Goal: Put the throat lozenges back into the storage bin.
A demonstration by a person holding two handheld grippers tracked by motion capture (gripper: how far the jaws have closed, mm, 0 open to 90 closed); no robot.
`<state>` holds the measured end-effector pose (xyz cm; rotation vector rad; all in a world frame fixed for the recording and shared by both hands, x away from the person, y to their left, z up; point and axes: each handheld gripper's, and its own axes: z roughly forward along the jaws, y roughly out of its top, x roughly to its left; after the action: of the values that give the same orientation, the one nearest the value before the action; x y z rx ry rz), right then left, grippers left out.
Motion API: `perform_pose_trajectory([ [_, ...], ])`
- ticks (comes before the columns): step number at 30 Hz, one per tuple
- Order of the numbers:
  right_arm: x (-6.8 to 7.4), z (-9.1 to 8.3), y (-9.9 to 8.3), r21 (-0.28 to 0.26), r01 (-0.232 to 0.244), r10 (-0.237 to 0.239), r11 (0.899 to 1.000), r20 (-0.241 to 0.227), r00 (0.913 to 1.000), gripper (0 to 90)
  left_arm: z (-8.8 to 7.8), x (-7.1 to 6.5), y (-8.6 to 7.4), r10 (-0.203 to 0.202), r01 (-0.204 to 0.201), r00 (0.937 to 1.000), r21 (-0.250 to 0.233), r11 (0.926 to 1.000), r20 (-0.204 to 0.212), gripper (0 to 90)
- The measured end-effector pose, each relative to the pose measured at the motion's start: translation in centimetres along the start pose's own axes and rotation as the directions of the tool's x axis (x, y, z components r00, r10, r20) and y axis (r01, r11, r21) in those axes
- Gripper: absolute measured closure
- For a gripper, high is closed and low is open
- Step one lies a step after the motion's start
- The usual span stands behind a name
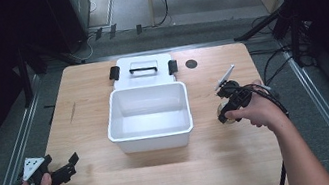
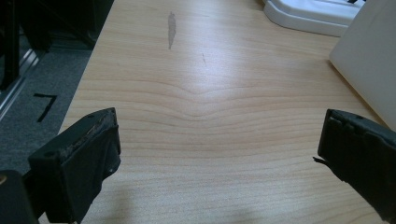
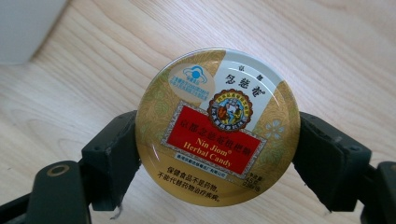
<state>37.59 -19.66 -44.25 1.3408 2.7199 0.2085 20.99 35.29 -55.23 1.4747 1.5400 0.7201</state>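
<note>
A round gold tin with a red "Nin Jiom Herbal Candy" label sits between the jaws of my right gripper, which press on its two sides. In the high view that right gripper is low over the table, just right of the white bin. I cannot tell whether the tin rests on the wood or hangs just above it. My left gripper is at the table's front left corner, and its jaws stand wide apart with bare wood between them. In its own view the left gripper holds nothing.
The white bin is open and nothing lies inside it. Its lid with a black handle and clips lies flat behind it. A small black round hole marks the wooden table at the back right. Metal rails and cables run along the floor.
</note>
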Motion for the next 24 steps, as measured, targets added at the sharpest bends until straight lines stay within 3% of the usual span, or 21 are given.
perform_pose_trajectory([
  [6, 0.7, -1.7, 0.9, -0.018, 0.058, -0.058, 0.998, 0.005, 0.9983, 20.3, 0.0, 0.0, 0.0, 0.000, 0.000, 1.0000, 0.000, 1.0000, 0.001, 0.0],
  [14, 1.6, -3.8, 2.3, -0.043, 0.097, -0.097, 0.994, 0.013, 0.9952, 20.3, 0.0, 0.0, 0.0, -0.001, 0.001, 1.0000, 0.000, 1.0000, 0.000, 0.0],
  [24, 3.1, -5.2, 4.1, -0.057, 0.148, -0.148, 0.987, 0.011, 0.9890, 20.3, 0.0, 0.0, 0.0, -0.001, 0.001, 1.0000, 0.000, 1.0000, 0.002, 0.0],
])
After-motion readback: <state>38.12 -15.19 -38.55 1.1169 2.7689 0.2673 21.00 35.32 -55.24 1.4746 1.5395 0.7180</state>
